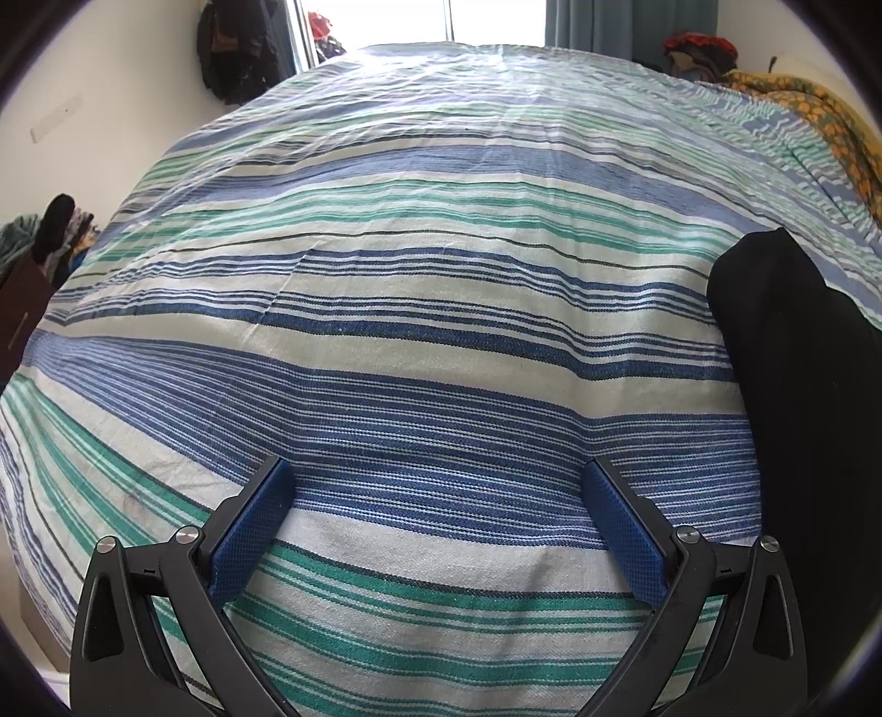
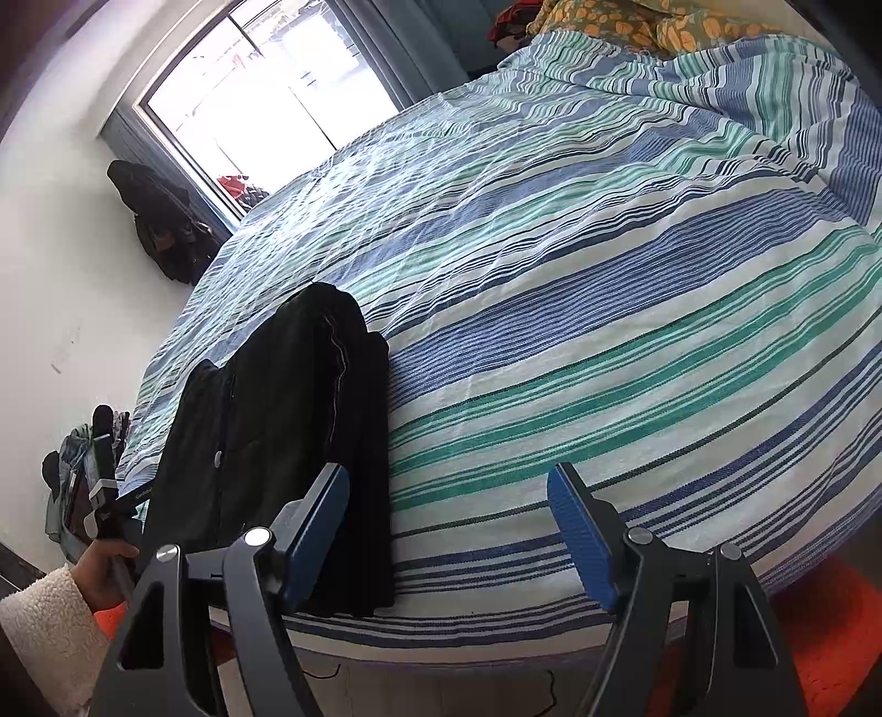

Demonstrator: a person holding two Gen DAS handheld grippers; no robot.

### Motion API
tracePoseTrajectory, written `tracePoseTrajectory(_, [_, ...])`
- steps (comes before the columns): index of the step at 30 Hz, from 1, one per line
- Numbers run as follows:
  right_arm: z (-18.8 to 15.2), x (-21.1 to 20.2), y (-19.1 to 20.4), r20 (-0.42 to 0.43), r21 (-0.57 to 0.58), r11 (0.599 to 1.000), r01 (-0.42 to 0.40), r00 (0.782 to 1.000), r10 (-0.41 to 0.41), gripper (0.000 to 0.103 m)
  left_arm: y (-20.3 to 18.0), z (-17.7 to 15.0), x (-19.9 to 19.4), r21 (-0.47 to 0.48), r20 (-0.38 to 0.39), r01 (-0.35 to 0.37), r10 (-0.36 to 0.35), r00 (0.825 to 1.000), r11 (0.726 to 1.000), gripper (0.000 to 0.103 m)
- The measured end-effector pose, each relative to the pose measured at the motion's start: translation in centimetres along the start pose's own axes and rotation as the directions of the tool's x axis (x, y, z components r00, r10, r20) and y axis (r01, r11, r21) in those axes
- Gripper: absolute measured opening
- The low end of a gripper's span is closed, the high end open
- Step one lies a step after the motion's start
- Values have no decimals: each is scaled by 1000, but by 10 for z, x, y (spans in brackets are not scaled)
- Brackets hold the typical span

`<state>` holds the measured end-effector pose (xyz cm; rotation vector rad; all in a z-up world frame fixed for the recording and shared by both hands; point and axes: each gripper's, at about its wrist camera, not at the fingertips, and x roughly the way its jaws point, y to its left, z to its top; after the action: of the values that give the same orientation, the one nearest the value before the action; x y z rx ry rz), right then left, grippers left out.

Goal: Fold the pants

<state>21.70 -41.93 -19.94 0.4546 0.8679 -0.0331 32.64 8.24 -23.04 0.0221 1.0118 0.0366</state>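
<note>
Holding both tools above the near edge of the bed, we are keeping the left gripper (image 1: 438, 474) with its blue pads spread wide apart and nothing between them, hovering over the striped bedsheet (image 1: 419, 287). We are keeping the right gripper (image 2: 449, 480) spread apart too, its fingers empty, with the left finger (image 2: 317, 529) showing in front of the lower end of the pants (image 2: 286, 441). The black pants are lying folded into a long narrow strip on the sheet, running from the near edge of the bed away toward the window side; in the left wrist view they are sitting at the right border (image 1: 794, 386), just beside that gripper's right finger. At the lower left of the right wrist view, we are seeing our left hand (image 2: 107, 568) in a fleecy white sleeve gripping its tool's handle. Farther off, the sheet is stretching across the bed to a yellow patterned blanket (image 2: 623, 22) at the far corner. Beyond the bed, a bright window (image 2: 264, 94) is glowing, and dark clothes (image 2: 165, 226) are hanging on the wall beside it.
</note>
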Motion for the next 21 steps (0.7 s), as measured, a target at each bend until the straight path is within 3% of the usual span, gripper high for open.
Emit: tracePoseTrajectory(21, [1, -1, -6, 1, 23, 1000, -12, 1000, 12, 74, 1, -7, -6, -2, -12, 15, -15, 1000, 1000, 103])
